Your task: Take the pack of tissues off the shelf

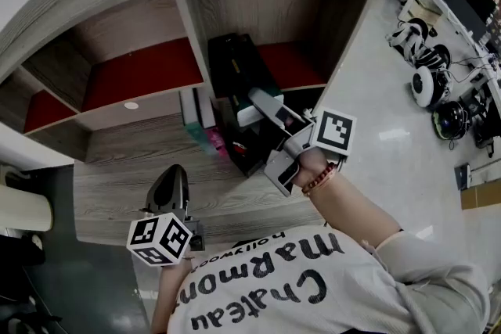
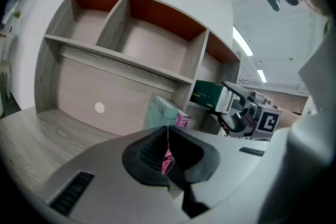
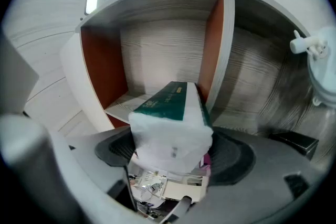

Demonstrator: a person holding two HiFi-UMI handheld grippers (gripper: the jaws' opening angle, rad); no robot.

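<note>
Nearest the head camera is the wearer's grey shirt (image 1: 313, 285), printed, across the bottom edge. Biggest thing ahead is the shelf (image 1: 192, 19): grey wood, red inner panels, split into cubbies.

I see the pack (image 3: 173, 113) in the right-hand cubby. It is a long block with a dark green top carrying pale print, and its clear-white wrap is bunched at the near end. The far end rests on the cubby floor; the near end seems to poke past the front edge. It lies just beside the right upright, with the red wall well apart on the other side.

My right gripper (image 3: 173, 148) is clamped on that near end, jaws wide, a black pad against each side. My left gripper (image 2: 168, 136) hangs low over the desk (image 2: 37, 134), jaws together and nothing in them, well apart from the pack.

On the desk, a teal box (image 2: 163, 110) leans at the backboard near the cubby, with a pink packet (image 2: 182, 121) touching it. Clutter (image 3: 152, 183), foil and a cream carton, sits under the pack's near end. There is a bead bracelet (image 1: 319, 177) on the right wrist.
</note>
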